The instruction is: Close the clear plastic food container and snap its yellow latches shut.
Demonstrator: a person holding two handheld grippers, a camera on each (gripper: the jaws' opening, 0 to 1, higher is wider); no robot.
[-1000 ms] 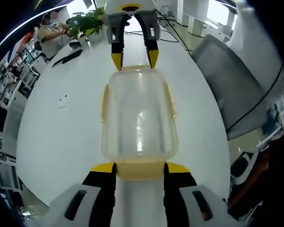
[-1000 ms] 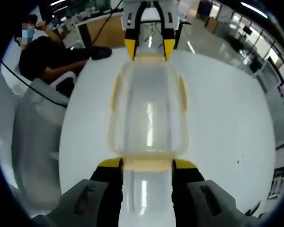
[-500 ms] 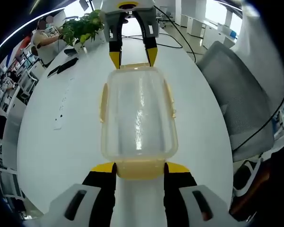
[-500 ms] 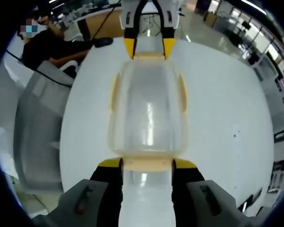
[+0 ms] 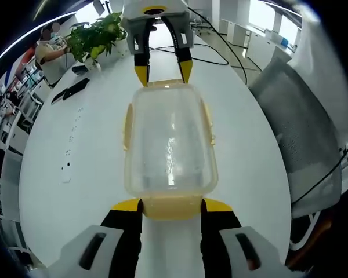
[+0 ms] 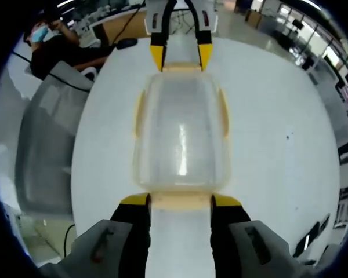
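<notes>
I hold the clear plastic food container between my two claws, one at each short end, above the white counter. In the left gripper view my left claw comes up from the bottom with its yellow-tipped jaws spread to either side of the near end latch, which sits between the tips; I cannot tell whether the jaws press on it. At the far end my right claw reaches in from the top of the view, its yellow tips touching the far rim of the container.

In the right gripper view the same arrangement is mirrored: my right claw straddles the near end latch with its jaws apart, and my left claw meets the opposite end of the container. The lid lies on the box, and the yellow latches along the long sides lie against the walls; whether they are snapped home I cannot tell.

On the counter beyond the container stand a green potted plant and a dark flat object, with black cables running across the far part. A grey office chair stands beside the counter, and a person sits at a desk further off.
</notes>
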